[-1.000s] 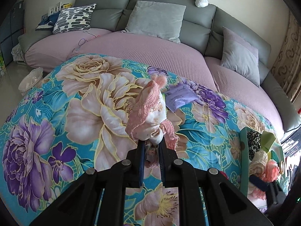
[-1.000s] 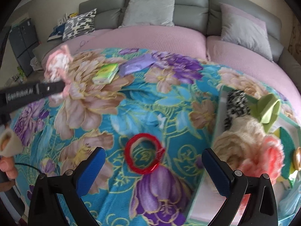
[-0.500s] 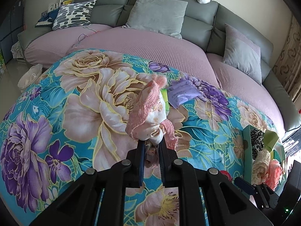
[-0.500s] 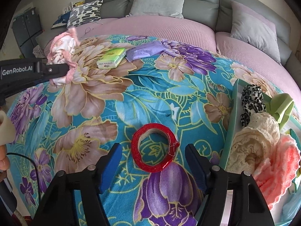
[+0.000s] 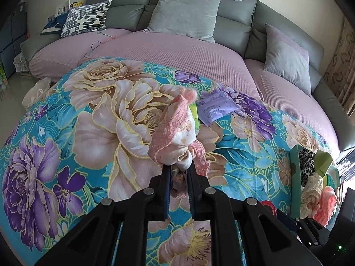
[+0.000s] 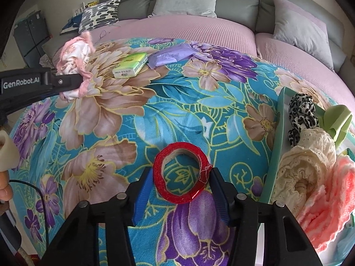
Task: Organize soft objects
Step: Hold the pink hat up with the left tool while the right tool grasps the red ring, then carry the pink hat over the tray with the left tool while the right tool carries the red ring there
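My left gripper point(image 5: 179, 170) is shut on a pink and white lace cloth bundle point(image 5: 175, 133), held above the floral blanket point(image 5: 88, 133); the bundle also shows in the right wrist view point(image 6: 74, 59). My right gripper point(image 6: 180, 190) has its blue fingers point(image 6: 143, 195) closing around a red sparkly ring point(image 6: 180, 175) lying on the blanket, touching or nearly touching its sides. A green tray point(image 6: 275, 155) at the right holds a leopard-print scrunchie point(image 6: 300, 113), a cream lace roll point(image 6: 304, 173) and a pink knitted piece point(image 6: 328, 195).
A green tissue pack point(image 6: 131, 64) and a purple packet point(image 6: 170, 55) lie at the blanket's far side. A light green clip point(image 6: 337, 119) sits in the tray. Behind is a grey sofa with pink covers point(image 5: 177, 51) and cushions point(image 5: 184, 15).
My right gripper has moved forward over the red ring and its fingers have narrowed around it. My left gripper still holds the cloth bundle, its view shifted slightly.
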Action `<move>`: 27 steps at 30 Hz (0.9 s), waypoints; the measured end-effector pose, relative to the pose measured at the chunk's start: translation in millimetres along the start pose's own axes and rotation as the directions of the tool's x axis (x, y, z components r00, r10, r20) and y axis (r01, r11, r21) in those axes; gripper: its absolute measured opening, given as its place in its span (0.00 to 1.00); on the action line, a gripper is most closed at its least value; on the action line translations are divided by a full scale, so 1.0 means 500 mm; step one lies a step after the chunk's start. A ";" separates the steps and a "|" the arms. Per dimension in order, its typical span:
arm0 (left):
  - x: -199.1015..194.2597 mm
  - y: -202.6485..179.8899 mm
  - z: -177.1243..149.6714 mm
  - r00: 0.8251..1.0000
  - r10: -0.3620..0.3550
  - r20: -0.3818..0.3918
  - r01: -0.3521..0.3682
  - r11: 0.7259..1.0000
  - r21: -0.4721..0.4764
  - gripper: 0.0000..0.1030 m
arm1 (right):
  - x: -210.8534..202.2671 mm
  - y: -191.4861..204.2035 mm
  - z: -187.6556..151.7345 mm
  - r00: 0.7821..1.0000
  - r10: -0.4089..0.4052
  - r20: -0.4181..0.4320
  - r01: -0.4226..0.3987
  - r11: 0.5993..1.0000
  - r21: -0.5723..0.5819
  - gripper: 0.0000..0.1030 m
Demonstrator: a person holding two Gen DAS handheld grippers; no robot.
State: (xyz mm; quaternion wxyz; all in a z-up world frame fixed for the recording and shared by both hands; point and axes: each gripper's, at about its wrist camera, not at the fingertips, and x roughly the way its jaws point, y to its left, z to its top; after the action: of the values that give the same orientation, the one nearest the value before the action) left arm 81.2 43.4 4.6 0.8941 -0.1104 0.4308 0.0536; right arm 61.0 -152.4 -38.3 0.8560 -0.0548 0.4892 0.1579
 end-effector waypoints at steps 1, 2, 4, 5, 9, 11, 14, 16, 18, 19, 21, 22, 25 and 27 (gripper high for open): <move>-0.002 -0.002 0.001 1.000 0.001 0.003 -0.001 1.000 0.003 0.14 | -0.002 -0.002 0.000 1.000 0.004 0.002 -0.004 1.000 0.003 0.53; -0.003 -0.004 0.002 1.000 0.002 0.005 -0.002 1.000 0.005 0.14 | -0.005 -0.003 0.001 1.000 0.007 0.007 -0.007 1.000 0.005 0.53; -0.008 -0.007 0.003 1.000 0.002 0.013 -0.002 1.000 0.010 0.14 | -0.015 -0.006 0.004 1.000 0.008 0.022 -0.009 1.000 0.009 0.53; -0.011 -0.009 0.004 1.000 0.002 0.017 -0.002 1.000 0.012 0.14 | -0.021 -0.008 0.005 0.999 0.012 0.032 -0.013 1.000 0.012 0.53; -0.032 -0.019 0.009 0.999 -0.001 0.044 0.000 1.000 0.025 0.14 | -0.045 -0.013 0.010 0.998 0.012 0.065 -0.013 1.000 0.019 0.53; -0.043 -0.024 0.012 0.998 -0.007 0.060 0.005 0.999 0.032 0.14 | -0.059 -0.016 0.014 0.996 0.010 0.085 -0.012 1.000 0.022 0.53; -0.060 -0.034 0.016 0.996 -0.018 0.083 0.014 0.999 0.044 0.14 | -0.085 -0.021 0.021 0.993 0.001 0.121 -0.004 1.000 0.028 0.53; -0.070 -0.039 0.018 0.995 -0.025 0.097 0.020 0.999 0.050 0.14 | -0.104 -0.025 0.025 0.989 -0.007 0.146 0.002 0.999 0.033 0.53; -0.078 -0.045 0.021 0.994 -0.031 0.108 0.025 0.998 0.056 0.14 | -0.124 -0.029 0.029 0.985 -0.017 0.174 0.010 0.999 0.039 0.53; -0.080 -0.050 0.022 0.993 -0.035 0.112 0.029 0.998 0.061 0.14 | -0.135 -0.033 0.030 0.982 -0.021 0.189 0.013 0.999 0.043 0.53; -0.080 -0.059 0.023 0.993 -0.046 0.112 0.038 0.997 0.069 0.14 | -0.155 -0.040 0.033 0.976 -0.033 0.215 0.022 0.998 0.052 0.53; -0.079 -0.065 0.024 0.993 -0.051 0.109 0.043 0.996 0.073 0.14 | -0.162 -0.043 0.034 0.974 -0.039 0.223 0.027 0.998 0.056 0.53; -0.082 -0.081 0.025 0.991 -0.067 0.113 0.058 0.995 0.083 0.14 | -0.188 -0.057 0.034 0.967 -0.062 0.248 0.046 0.996 0.070 0.53; -0.087 -0.091 0.027 0.990 -0.078 0.121 0.067 0.994 0.088 0.14 | -0.203 -0.069 0.033 0.962 -0.077 0.262 0.057 0.995 0.085 0.53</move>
State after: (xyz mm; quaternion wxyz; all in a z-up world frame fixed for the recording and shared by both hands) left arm 72.9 2.5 53.6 0.9244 -0.0848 0.3717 0.0097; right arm 38.0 -202.9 54.9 0.9200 -0.0169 0.3740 0.1161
